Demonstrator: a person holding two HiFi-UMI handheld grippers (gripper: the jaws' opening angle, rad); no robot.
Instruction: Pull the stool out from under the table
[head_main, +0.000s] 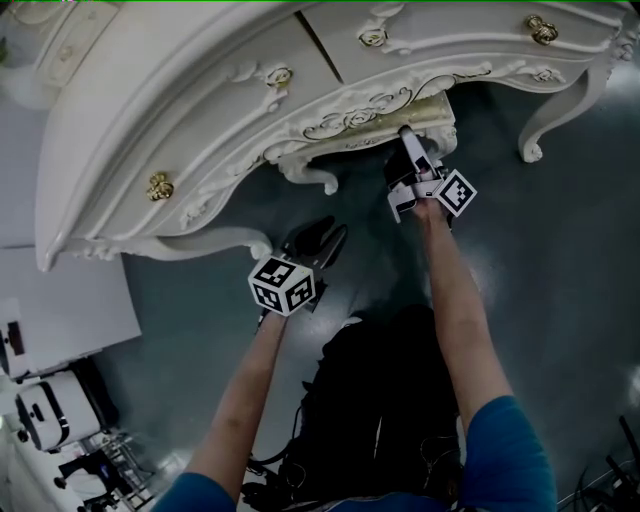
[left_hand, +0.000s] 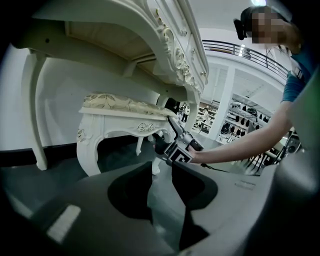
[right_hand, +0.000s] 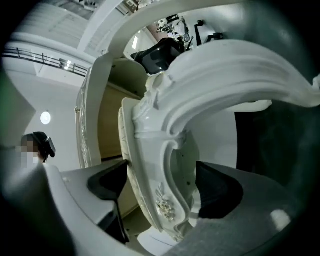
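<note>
Head view: the stool (head_main: 436, 108) sits tucked under the ornate white counter (head_main: 200, 90), only its cream edge showing. The right hand-held gripper (head_main: 408, 135) is clamped across that seat edge, cushion on one jaw, carved apron on the other. The left hand-held gripper (head_main: 320, 240) hangs over the floor (head_main: 560, 250), jaws apart, empty. The danger is the glossy, curved apron: a hard tug could slip the jaws off. A one-corner pull may also swing the stool into the counter's leg.
</note>
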